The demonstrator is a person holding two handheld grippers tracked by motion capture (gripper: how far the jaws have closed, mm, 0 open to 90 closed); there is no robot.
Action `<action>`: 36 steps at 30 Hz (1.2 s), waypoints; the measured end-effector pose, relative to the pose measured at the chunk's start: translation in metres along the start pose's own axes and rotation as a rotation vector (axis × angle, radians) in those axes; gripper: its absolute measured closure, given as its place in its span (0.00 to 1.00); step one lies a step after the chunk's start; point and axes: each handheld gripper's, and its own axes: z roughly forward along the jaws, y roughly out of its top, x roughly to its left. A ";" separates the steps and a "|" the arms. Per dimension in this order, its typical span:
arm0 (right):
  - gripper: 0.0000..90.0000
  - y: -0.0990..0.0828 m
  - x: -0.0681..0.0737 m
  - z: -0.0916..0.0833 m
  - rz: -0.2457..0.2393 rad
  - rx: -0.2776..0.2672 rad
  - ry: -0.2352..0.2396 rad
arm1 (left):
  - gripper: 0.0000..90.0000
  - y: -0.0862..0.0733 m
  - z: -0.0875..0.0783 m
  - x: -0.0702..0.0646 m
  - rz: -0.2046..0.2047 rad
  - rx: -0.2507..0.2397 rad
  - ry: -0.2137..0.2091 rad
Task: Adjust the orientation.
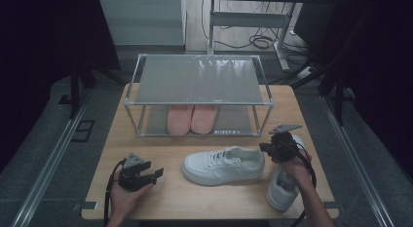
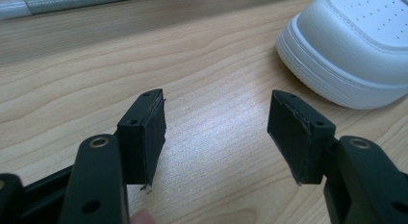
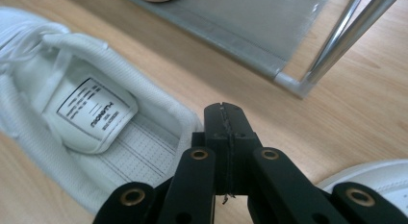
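Observation:
A white sneaker (image 1: 224,164) lies on its sole in the middle of the wooden table (image 1: 170,207), toe to the left. A second white sneaker (image 1: 282,188) lies at the front right, partly under the person's right hand. My right gripper (image 1: 264,147) hovers at the first sneaker's heel. In the right gripper view my right gripper (image 3: 224,118) is shut with nothing between its pads, its tip just beside the heel rim of the sneaker (image 3: 91,118). My left gripper (image 1: 157,173) rests at the front left, apart from the toe. My left gripper (image 2: 216,132) stands open and holds nothing; the sneaker's toe (image 2: 351,51) is off to its right.
A metal two-tier shoe rack (image 1: 197,81) stands at the back of the table, with a pair of pink slippers (image 1: 191,118) on its lower shelf. The rack's corner post (image 3: 337,41) is close ahead of my right gripper. Bare wood lies between my left gripper and the rack.

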 end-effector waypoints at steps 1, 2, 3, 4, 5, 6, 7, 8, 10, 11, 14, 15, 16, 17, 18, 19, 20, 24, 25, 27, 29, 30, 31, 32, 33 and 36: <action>1.00 -0.001 0.001 -0.001 -0.001 0.000 0.005 | 0.43 0.000 0.000 0.000 0.001 0.001 0.000; 1.00 -0.003 0.002 -0.002 -0.003 -0.002 0.011 | 0.43 0.000 0.000 0.000 0.002 0.001 0.000; 1.00 -0.004 0.002 -0.003 -0.005 -0.002 0.014 | 0.43 0.000 0.000 0.000 0.001 0.001 0.000; 1.00 -0.005 0.004 -0.004 -0.007 -0.004 0.016 | 0.43 0.000 0.000 0.000 0.001 0.000 0.000; 1.00 -0.006 0.005 -0.005 -0.010 -0.006 0.016 | 0.43 0.000 0.000 0.000 0.000 0.000 0.000; 1.00 -0.007 0.006 -0.005 -0.011 -0.009 0.017 | 0.43 0.000 0.000 0.000 0.000 0.000 0.000; 1.00 -0.008 0.007 -0.006 -0.015 -0.011 0.019 | 0.43 0.000 0.000 0.000 0.000 0.000 0.001; 1.00 -0.010 0.009 -0.007 -0.017 -0.012 0.022 | 0.43 0.000 0.000 0.000 0.000 0.000 0.001; 1.00 -0.013 0.012 -0.009 -0.027 -0.014 0.028 | 0.43 0.000 0.000 0.000 0.000 0.001 0.000; 1.00 -0.014 0.014 -0.011 -0.032 -0.017 0.032 | 0.43 0.000 0.000 0.000 0.001 0.001 0.000; 1.00 -0.020 0.020 -0.014 -0.043 -0.022 0.047 | 0.43 0.000 0.000 0.000 0.001 0.002 0.000; 1.00 -0.021 0.022 -0.016 -0.049 -0.026 0.050 | 0.43 0.000 0.000 -0.001 0.002 0.002 0.000; 1.00 -0.023 0.025 -0.017 -0.053 -0.027 0.053 | 0.43 0.000 0.000 -0.001 0.002 0.002 0.000; 1.00 -0.024 0.028 -0.018 -0.059 -0.027 0.055 | 0.43 0.000 0.000 -0.001 0.002 0.003 0.000; 1.00 -0.025 0.029 -0.019 -0.068 -0.028 0.058 | 0.43 0.000 0.000 -0.001 0.002 0.003 0.001; 1.00 -0.026 0.033 -0.020 -0.080 -0.026 0.061 | 0.43 0.000 0.001 -0.001 0.001 0.004 0.000; 1.00 -0.027 0.035 -0.021 -0.087 -0.024 0.062 | 0.43 0.000 0.001 -0.001 0.002 0.005 0.000; 1.00 -0.029 0.044 -0.024 -0.113 -0.020 0.079 | 0.43 0.000 0.002 -0.002 0.003 0.007 -0.001; 1.00 -0.029 0.046 -0.024 -0.121 -0.018 0.078 | 0.43 0.000 0.002 -0.002 0.003 0.008 -0.001; 1.00 -0.028 0.049 -0.025 -0.136 -0.013 0.080 | 0.43 0.000 0.002 -0.001 0.002 0.007 -0.001; 1.00 -0.028 0.053 -0.025 -0.144 -0.010 0.086 | 0.43 0.000 0.001 -0.001 0.001 0.007 -0.001; 1.00 -0.028 0.055 -0.025 -0.150 -0.010 0.087 | 0.43 0.000 0.001 -0.001 0.001 0.007 -0.002; 1.00 -0.028 0.057 -0.025 -0.156 -0.009 0.088 | 0.43 0.000 0.001 -0.001 0.002 0.006 -0.002; 1.00 -0.028 0.059 -0.025 -0.158 -0.007 0.090 | 0.43 0.000 0.001 -0.001 0.002 0.006 -0.003; 1.00 -0.029 0.060 -0.025 -0.163 -0.007 0.095 | 0.43 0.000 0.001 -0.001 0.002 0.006 -0.003; 1.00 -0.030 0.066 -0.025 -0.177 -0.010 0.103 | 0.43 0.000 0.001 -0.002 0.002 0.006 -0.003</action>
